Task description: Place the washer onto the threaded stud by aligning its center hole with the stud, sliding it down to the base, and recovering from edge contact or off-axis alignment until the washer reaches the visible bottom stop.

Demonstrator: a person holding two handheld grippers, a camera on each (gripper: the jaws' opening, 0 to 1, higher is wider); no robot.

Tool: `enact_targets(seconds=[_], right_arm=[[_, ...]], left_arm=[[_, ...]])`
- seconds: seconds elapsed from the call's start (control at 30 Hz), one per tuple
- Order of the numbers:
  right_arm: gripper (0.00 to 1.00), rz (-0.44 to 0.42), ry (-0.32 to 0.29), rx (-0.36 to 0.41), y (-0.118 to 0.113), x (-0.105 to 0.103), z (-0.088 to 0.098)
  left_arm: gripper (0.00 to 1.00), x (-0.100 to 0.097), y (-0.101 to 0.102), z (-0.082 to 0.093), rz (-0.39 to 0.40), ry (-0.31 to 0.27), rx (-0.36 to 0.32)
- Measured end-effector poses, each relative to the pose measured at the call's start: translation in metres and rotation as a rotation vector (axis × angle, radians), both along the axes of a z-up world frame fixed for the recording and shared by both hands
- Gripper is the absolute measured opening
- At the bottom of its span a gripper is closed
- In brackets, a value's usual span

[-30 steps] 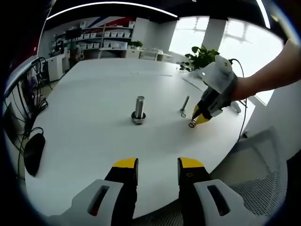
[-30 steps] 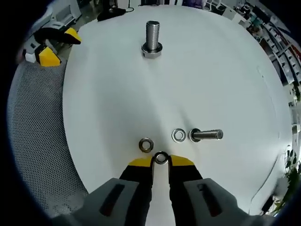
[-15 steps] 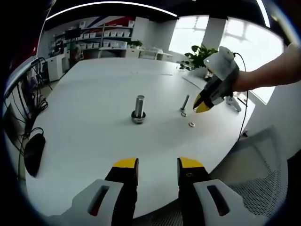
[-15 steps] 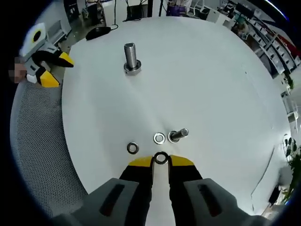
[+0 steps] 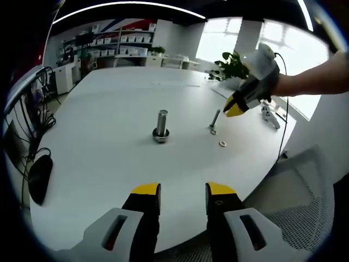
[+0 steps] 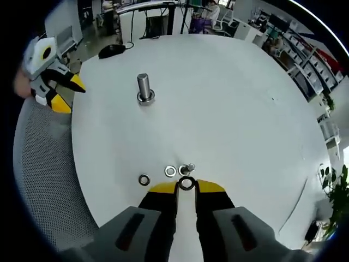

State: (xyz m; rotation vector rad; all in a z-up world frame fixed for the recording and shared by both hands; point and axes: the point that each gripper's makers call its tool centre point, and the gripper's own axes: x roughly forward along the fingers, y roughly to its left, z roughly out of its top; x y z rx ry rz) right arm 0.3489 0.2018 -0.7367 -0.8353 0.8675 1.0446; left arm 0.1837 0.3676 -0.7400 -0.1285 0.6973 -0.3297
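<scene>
nearby, spare washer (image 6: 170, 171), nut (image 6: 144, 179) and bolt (image 6: 189, 167) below the washer-bearing right tongs (image 6: 187, 186)

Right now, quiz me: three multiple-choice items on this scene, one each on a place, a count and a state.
1. Where does the upright stud stand?
A. on the white table
B. on the mesh chair
C. in the left tool

2. How many loose washers lie on the table ahead of the right tool?
A. none
B. two
C. five

3. What is the right tool doing?
A. hanging open
B. gripping a washer
C. gripping the stud

Answers: 1 A, its base rests on the tabletop; 2 B, two rings lie flat; 3 B, a ring sits between its tips.
</scene>
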Motion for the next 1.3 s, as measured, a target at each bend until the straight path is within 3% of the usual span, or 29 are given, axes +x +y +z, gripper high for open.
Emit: enact_targets(seconds=[0.4,1.3], right_arm=[[0.14,0.025,-0.028,0.031,0.014,0.008,0.005],[0.14,0.039,0.043,-0.040,0.018,0.017,-0.027]], left_arm=[[0.30,-0.001,0.000,-0.001,-0.004,0.004,0.005],[0.29,-0.001,0.000,-0.002,-0.002,0.007,0.011]])
